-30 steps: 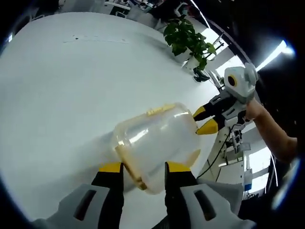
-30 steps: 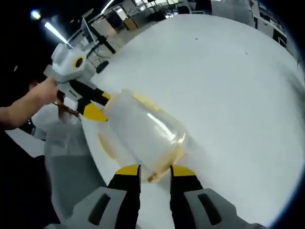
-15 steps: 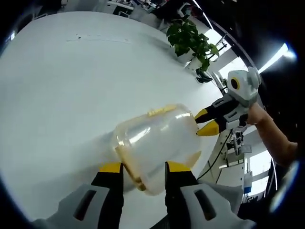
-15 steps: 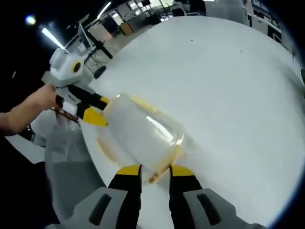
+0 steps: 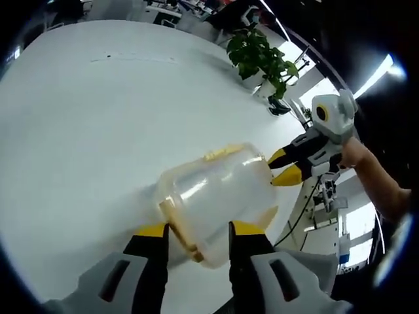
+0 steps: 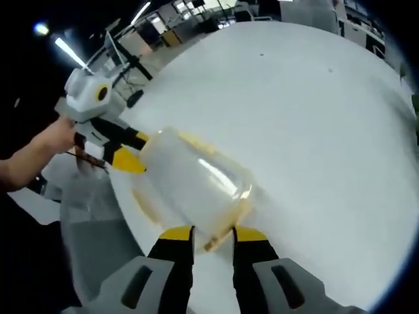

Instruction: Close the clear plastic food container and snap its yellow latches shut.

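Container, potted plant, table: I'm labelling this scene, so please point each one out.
Container (image 5: 219, 193), left gripper view, on its clear side wall.
Potted plant (image 5: 258, 55), left gripper view, on its green leaves.
Table (image 6: 314, 118), right gripper view, on bare white top.

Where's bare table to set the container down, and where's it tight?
Free: the white table is bare from the container out to its far edge by the potted plant. Crowded: the near edge, where the left gripper and right gripper hold the container's two ends.
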Available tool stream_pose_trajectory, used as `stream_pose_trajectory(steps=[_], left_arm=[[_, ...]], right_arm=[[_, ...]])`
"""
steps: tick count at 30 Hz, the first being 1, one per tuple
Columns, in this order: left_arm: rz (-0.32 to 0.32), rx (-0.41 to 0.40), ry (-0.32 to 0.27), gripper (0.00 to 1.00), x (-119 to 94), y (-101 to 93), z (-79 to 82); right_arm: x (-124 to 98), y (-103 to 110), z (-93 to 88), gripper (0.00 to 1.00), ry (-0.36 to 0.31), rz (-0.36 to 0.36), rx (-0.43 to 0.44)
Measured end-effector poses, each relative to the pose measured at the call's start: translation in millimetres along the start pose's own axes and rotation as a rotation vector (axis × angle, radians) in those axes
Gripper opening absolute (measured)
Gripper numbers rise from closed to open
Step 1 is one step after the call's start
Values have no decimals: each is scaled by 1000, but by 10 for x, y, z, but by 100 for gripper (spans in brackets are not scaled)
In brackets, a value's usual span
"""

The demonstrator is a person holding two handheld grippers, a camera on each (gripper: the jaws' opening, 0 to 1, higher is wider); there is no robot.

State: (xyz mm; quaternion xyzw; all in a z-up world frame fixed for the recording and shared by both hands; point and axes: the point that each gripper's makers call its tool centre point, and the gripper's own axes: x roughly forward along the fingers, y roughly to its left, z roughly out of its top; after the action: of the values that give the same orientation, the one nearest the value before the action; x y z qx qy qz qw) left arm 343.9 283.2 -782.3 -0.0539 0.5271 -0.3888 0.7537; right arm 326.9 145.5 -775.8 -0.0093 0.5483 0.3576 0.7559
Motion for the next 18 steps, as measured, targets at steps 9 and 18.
stream_pose_trajectory(steps=[9,18], left_arm=[[61,58,-25,36,-28,6,11],[138,203,-40,39,-75,-15,61]], right_arm=[[-2,8,43,21,23,-35,-85],[-14,2,97,23,20,-103,-215]])
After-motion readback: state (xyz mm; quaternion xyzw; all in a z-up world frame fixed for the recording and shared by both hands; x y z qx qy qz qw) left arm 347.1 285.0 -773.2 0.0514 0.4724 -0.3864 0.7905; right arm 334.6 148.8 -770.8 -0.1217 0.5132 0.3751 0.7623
